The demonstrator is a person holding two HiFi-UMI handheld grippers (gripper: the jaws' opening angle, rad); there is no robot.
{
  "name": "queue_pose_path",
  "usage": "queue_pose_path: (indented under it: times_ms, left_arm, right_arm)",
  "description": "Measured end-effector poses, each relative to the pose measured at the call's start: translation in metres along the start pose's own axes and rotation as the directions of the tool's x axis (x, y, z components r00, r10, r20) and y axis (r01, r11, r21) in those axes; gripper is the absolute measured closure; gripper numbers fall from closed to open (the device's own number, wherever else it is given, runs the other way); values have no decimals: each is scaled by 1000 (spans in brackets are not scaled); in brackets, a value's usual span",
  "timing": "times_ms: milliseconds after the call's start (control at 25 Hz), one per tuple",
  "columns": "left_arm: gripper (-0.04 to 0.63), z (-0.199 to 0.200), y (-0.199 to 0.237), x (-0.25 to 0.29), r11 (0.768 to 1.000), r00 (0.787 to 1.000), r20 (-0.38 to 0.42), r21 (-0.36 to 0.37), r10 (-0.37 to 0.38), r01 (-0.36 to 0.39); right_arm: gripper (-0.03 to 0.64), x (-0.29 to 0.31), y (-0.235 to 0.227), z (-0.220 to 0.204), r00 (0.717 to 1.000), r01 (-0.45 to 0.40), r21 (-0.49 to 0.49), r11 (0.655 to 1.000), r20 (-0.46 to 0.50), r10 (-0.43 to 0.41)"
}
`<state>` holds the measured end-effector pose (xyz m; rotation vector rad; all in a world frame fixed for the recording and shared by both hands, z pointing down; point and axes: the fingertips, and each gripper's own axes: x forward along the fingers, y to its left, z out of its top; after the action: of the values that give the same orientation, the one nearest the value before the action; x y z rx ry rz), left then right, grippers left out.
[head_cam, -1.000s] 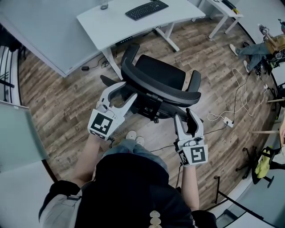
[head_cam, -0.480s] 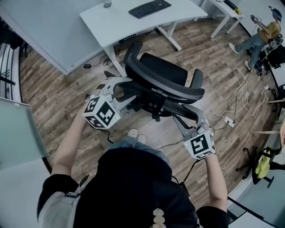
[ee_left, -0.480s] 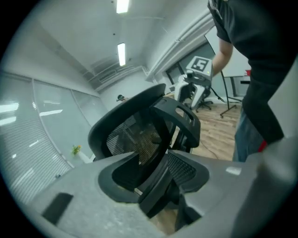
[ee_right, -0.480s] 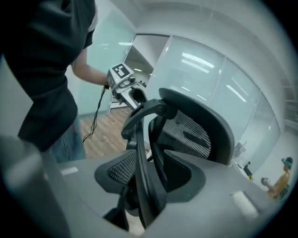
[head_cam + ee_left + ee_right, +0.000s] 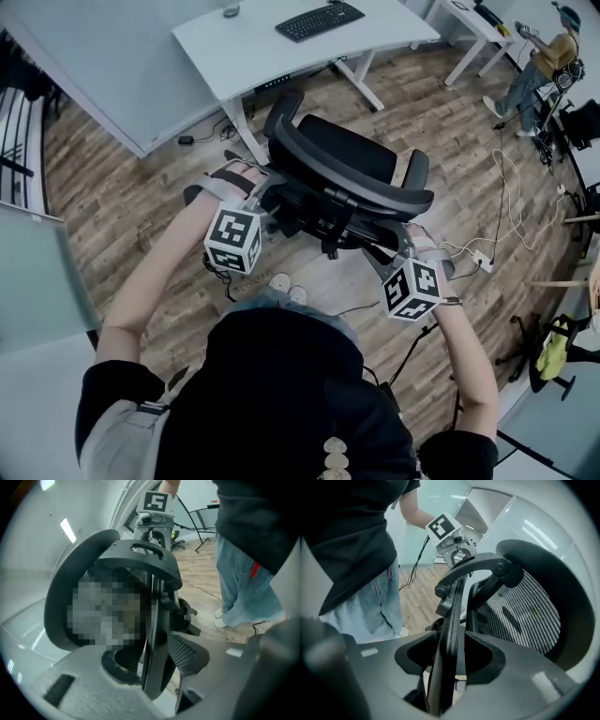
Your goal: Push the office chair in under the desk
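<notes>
The black office chair [image 5: 349, 150] stands on the wood floor and faces the white desk [image 5: 272, 52], its seat outside the desk's edge. My left gripper [image 5: 251, 183] straddles the left end of the curved backrest [image 5: 352, 186]. My right gripper [image 5: 405, 236] straddles the right end. In the left gripper view the backrest's edge [image 5: 157, 620] runs between the jaws of the left gripper [image 5: 159, 686], which have just been closing a little. In the right gripper view the edge [image 5: 452, 620] lies in the gap of the right gripper [image 5: 450, 667], whose jaws have just been opening, with space on both sides.
A black keyboard [image 5: 319, 19] lies on the desk. A second white desk [image 5: 469, 21] stands at the back right, and another person [image 5: 536, 66] is beyond it. A power strip [image 5: 483, 253] and cables lie on the floor right of the chair. A grey partition [image 5: 103, 66] runs at the left.
Both grippers have rolled over and come down from beside the backrest onto its two ends. The marker cubes now face up toward the head camera.
</notes>
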<state>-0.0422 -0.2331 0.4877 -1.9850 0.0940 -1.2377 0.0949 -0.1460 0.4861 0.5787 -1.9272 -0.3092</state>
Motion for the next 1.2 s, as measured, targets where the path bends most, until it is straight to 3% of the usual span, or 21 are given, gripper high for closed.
queue_pose_path:
  times_ms: [360,560,1200]
  left_arm:
    - [434,-4,-5,19,993,996,-81,110,-20,29]
    - [448,-6,-8,22,992,988,-123,70,-98,108]
    - [456,-7,8,34,986,976,-148,1,-162,164]
  right_arm:
    - [451,29,4,-14,995,-29,-60,998,-102,23]
    - [475,34,6,-16,994,-46,-52,998,-105,41]
    - [505,39,-16,-24,995,-61,-48,997,-76,57]
